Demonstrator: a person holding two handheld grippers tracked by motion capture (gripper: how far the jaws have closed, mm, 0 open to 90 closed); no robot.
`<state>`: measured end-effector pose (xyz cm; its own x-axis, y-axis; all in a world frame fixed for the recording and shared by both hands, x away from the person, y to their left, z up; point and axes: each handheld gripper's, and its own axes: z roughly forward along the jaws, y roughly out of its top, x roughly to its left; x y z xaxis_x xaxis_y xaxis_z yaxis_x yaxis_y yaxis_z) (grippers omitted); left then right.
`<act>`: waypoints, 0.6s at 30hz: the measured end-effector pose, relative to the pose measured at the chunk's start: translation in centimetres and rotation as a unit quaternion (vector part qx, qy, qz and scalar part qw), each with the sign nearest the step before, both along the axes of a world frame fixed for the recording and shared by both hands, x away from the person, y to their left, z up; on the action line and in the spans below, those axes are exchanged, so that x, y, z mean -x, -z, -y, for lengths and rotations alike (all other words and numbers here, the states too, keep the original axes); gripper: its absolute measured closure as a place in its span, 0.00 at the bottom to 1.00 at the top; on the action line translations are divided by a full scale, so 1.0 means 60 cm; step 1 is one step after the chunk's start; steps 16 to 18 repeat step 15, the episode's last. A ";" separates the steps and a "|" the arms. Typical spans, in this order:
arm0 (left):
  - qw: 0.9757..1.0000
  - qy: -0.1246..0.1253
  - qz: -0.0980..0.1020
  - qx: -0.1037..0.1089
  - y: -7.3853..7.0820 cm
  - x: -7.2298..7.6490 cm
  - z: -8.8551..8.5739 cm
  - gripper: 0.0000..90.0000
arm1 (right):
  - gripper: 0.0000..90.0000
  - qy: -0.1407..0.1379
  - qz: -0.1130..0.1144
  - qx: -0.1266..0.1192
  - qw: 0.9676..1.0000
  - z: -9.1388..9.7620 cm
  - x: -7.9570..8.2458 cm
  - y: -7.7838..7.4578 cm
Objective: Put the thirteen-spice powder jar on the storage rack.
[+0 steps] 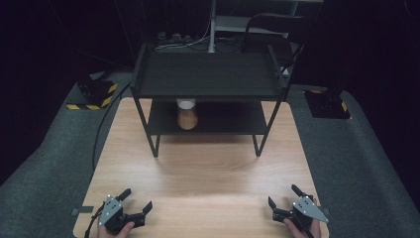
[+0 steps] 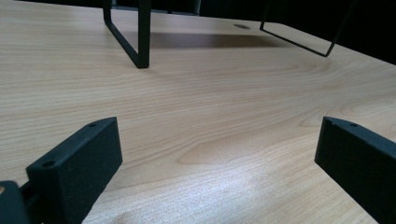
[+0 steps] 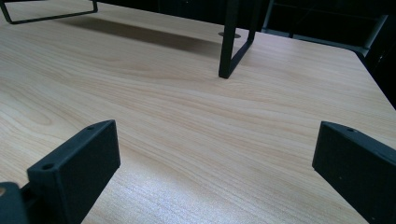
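We rest the left gripper (image 1: 133, 207) and right gripper (image 1: 283, 204) at the near table (image 1: 208, 168) edge, jaws spread, empty. The brown bottle (image 1: 187, 116) stands on the rack's (image 1: 208, 74) lower shelf, well apart, likely awaiting pickup.

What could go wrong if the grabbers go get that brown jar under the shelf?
The jar stands on the lower board of the black shelf, close beneath the top board, so a gripper reaching in might bump the top or a thin leg. The jar looks round and upright, so a nudge could tip it. Both the left gripper and right gripper are open and far from it.
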<state>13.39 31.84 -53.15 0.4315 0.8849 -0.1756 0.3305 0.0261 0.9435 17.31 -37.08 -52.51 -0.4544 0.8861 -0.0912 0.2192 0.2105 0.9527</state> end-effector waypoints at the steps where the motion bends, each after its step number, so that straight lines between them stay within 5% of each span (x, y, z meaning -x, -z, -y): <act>1: 1.000 0.000 0.000 -0.001 0.000 0.000 0.000 0.01 | 0.01 0.000 0.000 0.000 1.000 0.000 0.000 0.000; 18: 1.000 0.003 -0.002 0.000 -0.001 -0.001 -0.001 0.01 | 0.01 0.000 0.002 0.000 1.000 0.000 0.001 0.001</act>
